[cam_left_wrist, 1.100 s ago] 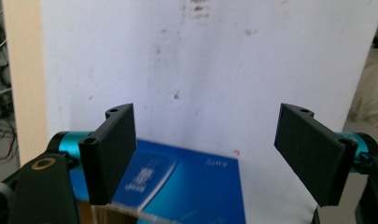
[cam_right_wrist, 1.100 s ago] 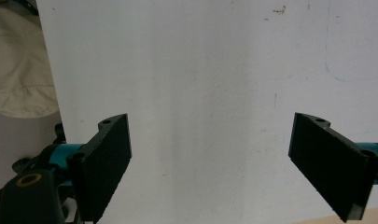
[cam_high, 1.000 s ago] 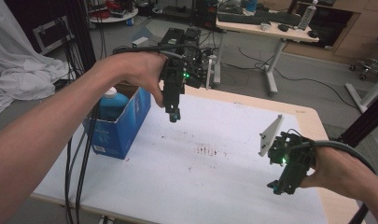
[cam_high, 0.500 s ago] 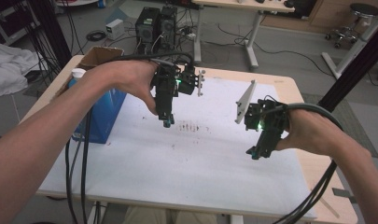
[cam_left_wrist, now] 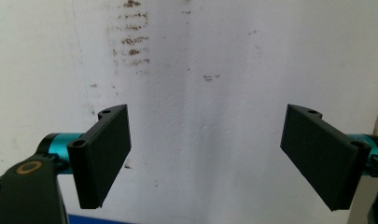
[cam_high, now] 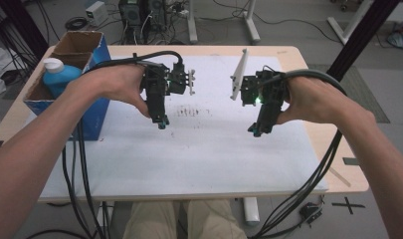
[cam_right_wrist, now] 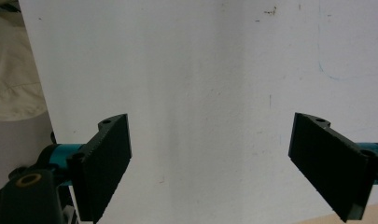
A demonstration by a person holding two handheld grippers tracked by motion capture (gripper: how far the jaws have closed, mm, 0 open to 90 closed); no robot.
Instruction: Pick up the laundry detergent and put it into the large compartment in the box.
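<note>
Both hands hold grippers above a white sheet [cam_high: 199, 149] that covers the wooden table [cam_high: 333, 144]. My left gripper [cam_high: 161, 122] points down over the sheet's middle left, close to a patch of brown smudges [cam_high: 191, 111]. In the left gripper view that gripper [cam_left_wrist: 207, 154] stands open, nothing between its black jaws, the smudges [cam_left_wrist: 130, 42] ahead. My right gripper [cam_high: 256, 131] points down at the middle right. Its own view shows the right gripper [cam_right_wrist: 210, 158] open over bare white sheet.
A blue cardboard box [cam_high: 97, 117] stands at the table's left edge with a blue bottle [cam_high: 59, 74] inside. A white flat piece [cam_high: 239, 72] leans upright behind the right gripper. Cables [cam_high: 308, 184] trail off the front. Desks and equipment stand on the floor beyond.
The camera's framing has shifted, so the table now appears squarer and closer. Both hands have come nearer the table's middle, and the grippers hang lower over the sheet.
</note>
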